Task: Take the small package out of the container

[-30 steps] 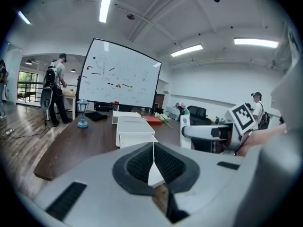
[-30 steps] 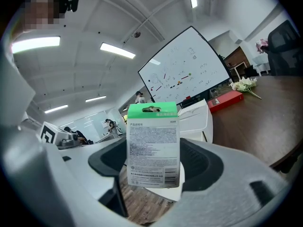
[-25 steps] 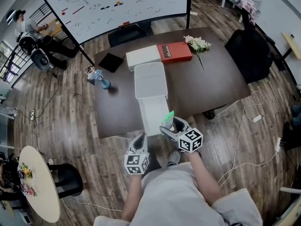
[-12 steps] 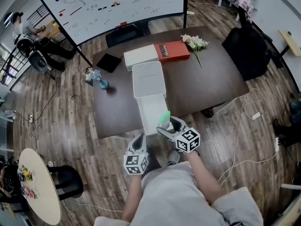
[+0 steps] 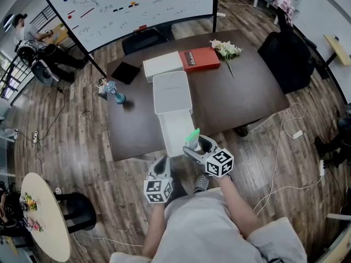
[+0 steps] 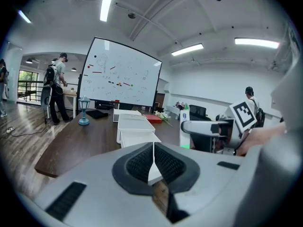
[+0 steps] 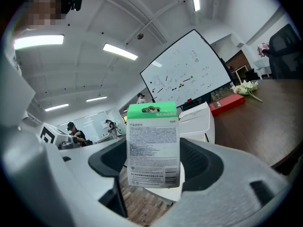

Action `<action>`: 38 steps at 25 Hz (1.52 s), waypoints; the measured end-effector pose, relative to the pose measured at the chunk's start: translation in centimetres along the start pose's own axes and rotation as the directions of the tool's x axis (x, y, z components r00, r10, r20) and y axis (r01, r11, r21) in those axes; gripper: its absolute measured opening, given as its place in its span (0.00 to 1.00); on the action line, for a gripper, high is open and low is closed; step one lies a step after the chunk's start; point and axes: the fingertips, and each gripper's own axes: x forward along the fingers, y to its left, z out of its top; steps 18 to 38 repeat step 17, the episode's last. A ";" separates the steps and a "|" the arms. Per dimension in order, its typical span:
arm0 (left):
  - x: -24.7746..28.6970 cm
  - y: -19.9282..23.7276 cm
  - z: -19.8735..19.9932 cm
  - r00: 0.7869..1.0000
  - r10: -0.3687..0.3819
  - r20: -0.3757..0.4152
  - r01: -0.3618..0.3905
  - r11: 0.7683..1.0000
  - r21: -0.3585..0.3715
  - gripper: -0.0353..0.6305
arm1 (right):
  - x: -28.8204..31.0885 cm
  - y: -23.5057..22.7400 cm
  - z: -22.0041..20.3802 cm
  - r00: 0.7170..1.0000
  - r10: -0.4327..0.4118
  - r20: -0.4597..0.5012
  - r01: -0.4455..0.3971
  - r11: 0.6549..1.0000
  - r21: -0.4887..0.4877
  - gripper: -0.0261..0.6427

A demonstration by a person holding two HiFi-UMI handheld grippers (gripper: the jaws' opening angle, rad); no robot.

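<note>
The small package (image 7: 153,145), white with a green top, stands upright between the pads of my right gripper (image 7: 154,171), which is shut on it. In the head view the package (image 5: 192,136) and right gripper (image 5: 193,146) hover at the table's near edge, just right of the long white container (image 5: 176,126). My left gripper (image 5: 163,163) hangs below that edge, left of the right one, shut with nothing in it. The left gripper view shows its pads pressed together (image 6: 153,161), with the container (image 6: 135,126) ahead and the package (image 6: 184,126) off to the right.
On the dark table (image 5: 241,97) lie a white box (image 5: 163,66), a red box (image 5: 202,59), white flowers (image 5: 227,49), a black pad (image 5: 125,73) and a small blue lamp (image 5: 116,93). A whiteboard (image 5: 131,4) stands behind and a black chair (image 5: 288,59) at right.
</note>
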 end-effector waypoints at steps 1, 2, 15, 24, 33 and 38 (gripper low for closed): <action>0.0 0.0 0.0 1.000 0.000 -0.001 0.000 1.000 0.000 0.06 | 0.0 0.0 0.1 1.000 0.000 0.002 0.000 1.000 0.002 0.56; 0.0 0.0 0.0 1.000 0.000 -0.002 0.000 1.000 0.001 0.06 | 0.0 0.0 0.1 1.000 0.000 0.004 0.000 1.000 0.003 0.56; 0.3 -0.4 -0.8 1.000 -0.005 -0.027 0.005 1.000 0.005 0.06 | -0.3 -0.4 0.1 1.000 -0.004 0.011 0.004 1.000 0.010 0.56; 0.2 -0.5 -1.1 0.999 -0.004 -0.034 0.004 1.000 0.002 0.06 | -0.4 -0.5 0.0 1.000 -0.004 0.009 0.004 1.000 0.011 0.56; 0.2 -0.5 -1.1 0.999 -0.004 -0.034 0.004 1.000 0.002 0.06 | -0.4 -0.5 0.0 1.000 -0.004 0.009 0.004 1.000 0.011 0.56; 0.2 -0.5 -1.1 0.999 -0.004 -0.034 0.004 1.000 0.002 0.06 | -0.4 -0.5 0.0 1.000 -0.004 0.009 0.004 1.000 0.011 0.56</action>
